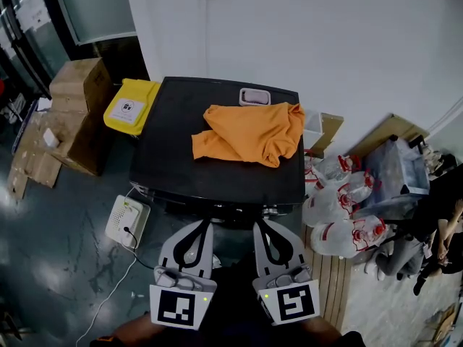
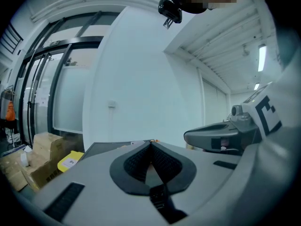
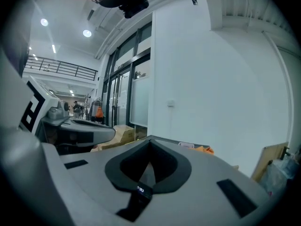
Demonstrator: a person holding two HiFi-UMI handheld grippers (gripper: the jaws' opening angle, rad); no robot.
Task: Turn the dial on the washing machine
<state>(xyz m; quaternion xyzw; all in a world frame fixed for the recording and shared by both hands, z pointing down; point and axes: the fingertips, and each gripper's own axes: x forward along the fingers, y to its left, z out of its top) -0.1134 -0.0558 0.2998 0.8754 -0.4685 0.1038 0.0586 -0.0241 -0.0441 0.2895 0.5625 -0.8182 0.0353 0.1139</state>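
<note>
- Filling the middle of the head view, the black washing machine (image 1: 173,139) stands against a white wall, its flat top shut. Its dark front panel lies just ahead of both gripper tips. The dial cannot be made out in that shadowed strip.
- Stacked to the machine's left on the floor, the cardboard boxes (image 1: 78,85) are closed, so what they hold cannot be seen.
- An orange garment (image 1: 249,132) lies crumpled on the right half of the machine's top, and one edge hangs toward the right side.
- The plastic bags (image 1: 336,208), clear with red print, are heaped on the floor to the machine's right. They look full, but their contents are unclear.
- A clear tub (image 1: 394,166) sits beyond the bags, and its contents are too blurred to tell.
- The left gripper (image 1: 207,223) (image 2: 151,142) is held low in front of the machine. Its jaws are pressed together at the tips, with nothing between them.
- The right gripper (image 1: 258,223) (image 3: 149,140) is just beside the left one, likewise fully closed and empty.
- A yellow box (image 1: 130,107) with a white label on its shut lid touches the machine's left rear corner.
- A white unit (image 1: 126,220) rests on the floor at the machine's front left, with a cable plugged into it.
- A small tray (image 1: 255,96) with a pale rim sits at the back of the machine's top, just behind the garment. Whether anything is in it cannot be told.
</note>
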